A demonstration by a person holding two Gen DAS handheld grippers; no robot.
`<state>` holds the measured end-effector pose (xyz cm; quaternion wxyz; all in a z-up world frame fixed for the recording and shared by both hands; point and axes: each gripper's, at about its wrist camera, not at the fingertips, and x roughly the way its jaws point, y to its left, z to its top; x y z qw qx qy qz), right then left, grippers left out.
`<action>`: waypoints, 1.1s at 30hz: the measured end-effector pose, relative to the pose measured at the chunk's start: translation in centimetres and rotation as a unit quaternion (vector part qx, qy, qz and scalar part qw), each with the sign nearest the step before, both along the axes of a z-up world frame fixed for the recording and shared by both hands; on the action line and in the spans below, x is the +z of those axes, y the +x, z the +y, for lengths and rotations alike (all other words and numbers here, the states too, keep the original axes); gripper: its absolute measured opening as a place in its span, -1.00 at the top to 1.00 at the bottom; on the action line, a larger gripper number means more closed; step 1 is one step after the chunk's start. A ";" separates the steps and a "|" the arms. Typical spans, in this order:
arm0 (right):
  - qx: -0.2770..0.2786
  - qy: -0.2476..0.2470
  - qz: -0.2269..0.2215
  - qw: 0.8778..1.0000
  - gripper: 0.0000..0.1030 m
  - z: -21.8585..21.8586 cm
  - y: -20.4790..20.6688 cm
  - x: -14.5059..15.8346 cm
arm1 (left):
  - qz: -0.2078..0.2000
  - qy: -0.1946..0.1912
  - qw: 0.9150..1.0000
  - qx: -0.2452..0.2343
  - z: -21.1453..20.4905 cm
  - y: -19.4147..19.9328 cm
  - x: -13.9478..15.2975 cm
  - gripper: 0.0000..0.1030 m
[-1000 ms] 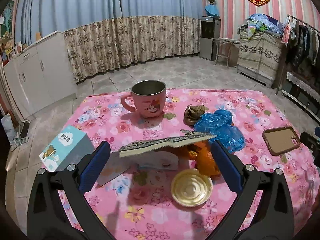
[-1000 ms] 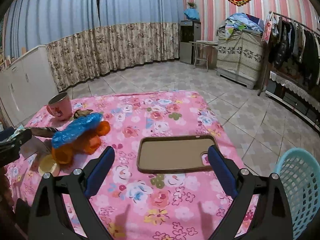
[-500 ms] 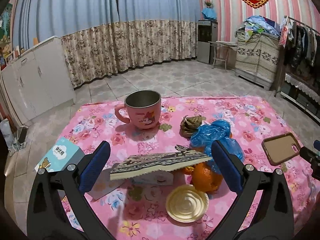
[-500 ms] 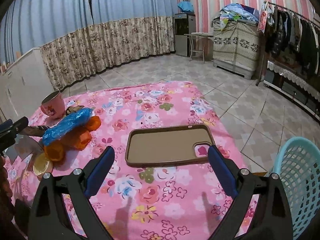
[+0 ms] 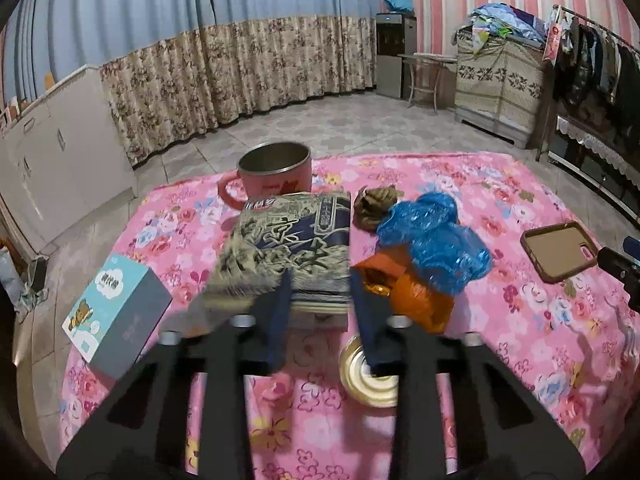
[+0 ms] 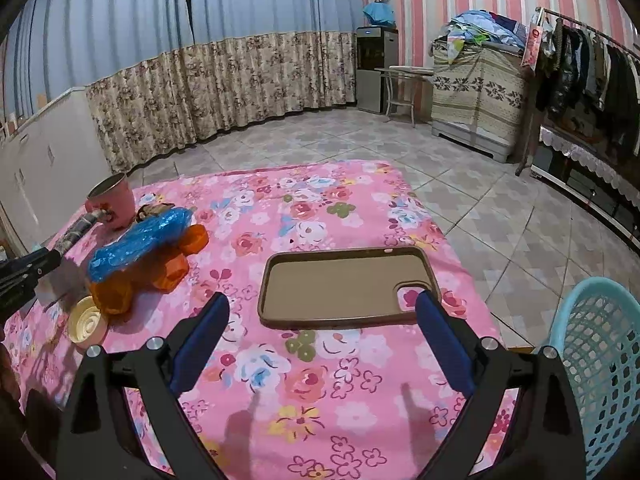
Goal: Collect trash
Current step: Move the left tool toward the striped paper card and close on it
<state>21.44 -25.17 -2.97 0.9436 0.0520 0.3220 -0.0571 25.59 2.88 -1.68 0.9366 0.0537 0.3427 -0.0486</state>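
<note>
In the left wrist view my left gripper (image 5: 320,288) has its jaws closed in on the near edge of a flat printed snack packet (image 5: 288,248), which tilts up above the pink flowered table (image 5: 520,340). Blue plastic wrap (image 5: 436,240), an orange wrapper (image 5: 416,296), a gold round lid (image 5: 368,376) and a brown crumpled scrap (image 5: 376,204) lie to its right. In the right wrist view my right gripper (image 6: 322,320) is open and empty, just short of a brown phone case (image 6: 344,284). The left gripper holding the packet (image 6: 76,232) shows at far left.
A pink mug (image 5: 276,172) stands behind the packet. A small tissue box (image 5: 116,312) lies at the table's left edge. The phone case (image 5: 560,248) lies at right. A light blue mesh basket (image 6: 600,360) stands on the floor beside the table's right corner.
The left jaws have closed from wide open onto the packet, and the packet now tilts up so its printed face shows. The right gripper has moved a little closer to the phone case.
</note>
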 end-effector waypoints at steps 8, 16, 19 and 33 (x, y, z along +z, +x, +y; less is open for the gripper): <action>0.010 -0.013 0.003 1.000 -0.79 1.0 0.1 -0.2 | -0.001 -0.025 0.999 0.021 2.1 0.0 0.6 1.00; 0.020 -0.027 0.005 0.999 -0.79 1.8 0.2 -0.5 | -0.006 -0.022 0.998 0.050 3.7 -0.3 1.2 0.18; 0.024 -0.028 0.007 0.999 -0.79 2.0 0.2 -0.6 | -0.010 -0.034 0.998 0.060 4.1 0.1 1.4 -0.09; 0.023 -0.017 0.017 0.999 -0.79 1.8 0.5 -1.1 | 0.056 -0.055 0.995 0.061 3.9 4.9 -2.9 0.58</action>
